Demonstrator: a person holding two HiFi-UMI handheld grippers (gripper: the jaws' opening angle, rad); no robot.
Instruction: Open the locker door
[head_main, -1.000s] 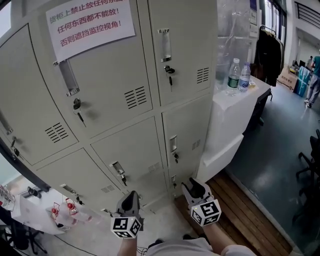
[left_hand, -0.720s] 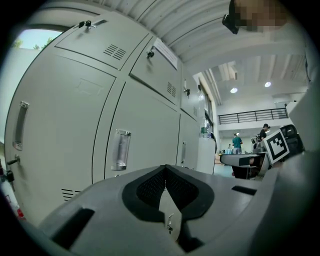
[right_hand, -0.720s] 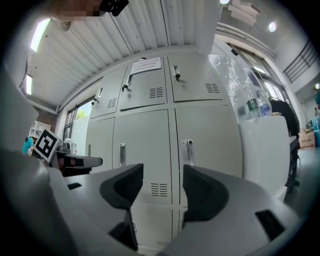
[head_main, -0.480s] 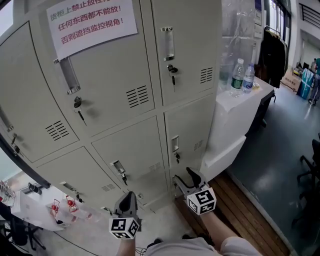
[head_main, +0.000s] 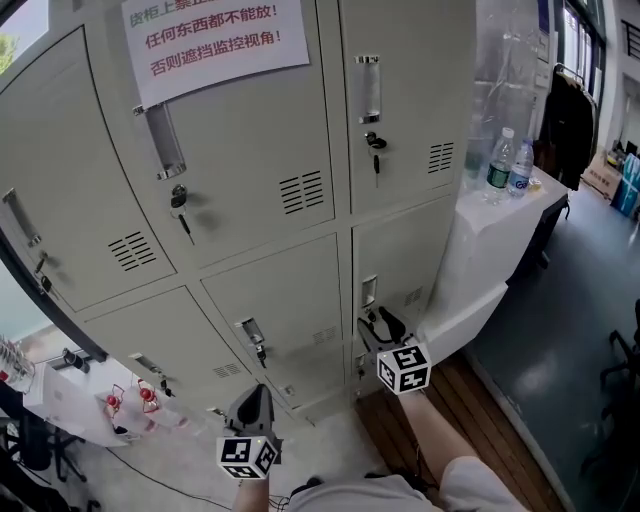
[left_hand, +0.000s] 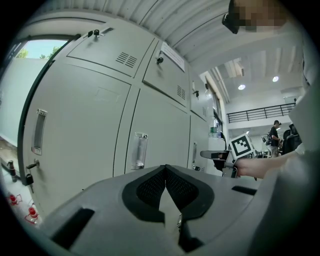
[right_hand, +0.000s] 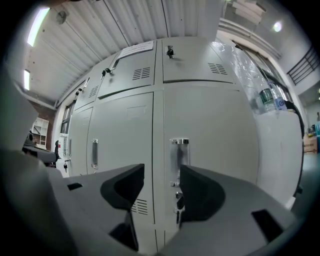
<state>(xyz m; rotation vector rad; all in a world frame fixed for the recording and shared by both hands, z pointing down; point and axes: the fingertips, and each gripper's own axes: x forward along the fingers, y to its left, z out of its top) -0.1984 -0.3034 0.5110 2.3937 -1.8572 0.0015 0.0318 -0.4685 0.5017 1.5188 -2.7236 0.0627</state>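
The right tongs (head_main: 378, 323) have been moved up and in toward the lockers (head_main: 250, 200) since a second ago. They are now seen at 5 o'clock from the middle of the head view, close in front of the door (head_main: 405, 255) that is to be opened. Their jaws have just been opened and are held wide apart. Nothing is held between them yet. In the right gripper view the handle (right_hand: 179, 150) is seen past the gap, a little toward 1 o'clock. So a grab at the handle is thought to come next, and the door is not yet opened.

The left tongs (head_main: 256, 395) are kept low at 7 o'clock. They are pressed together with nothing in them.

The door is found in the right-hand column, at 4 o'clock from the middle, flat and shut. It is made of smooth, pale grey painted metal, and a few thin slits are cut in it. The handle is a tall, thin, shiny strip. A small key (right_hand: 178, 196) is hung in the lock under it.

The pads (left_hand: 150, 187) of the left tongs are black, and a fine bumpy net is seen on them. A paper sign (head_main: 215, 35) with red letters is stuck at 12 o'clock. Two clear bottles (head_main: 508, 165) are stood on a white surface (head_main: 495, 215) at 2 o'clock.
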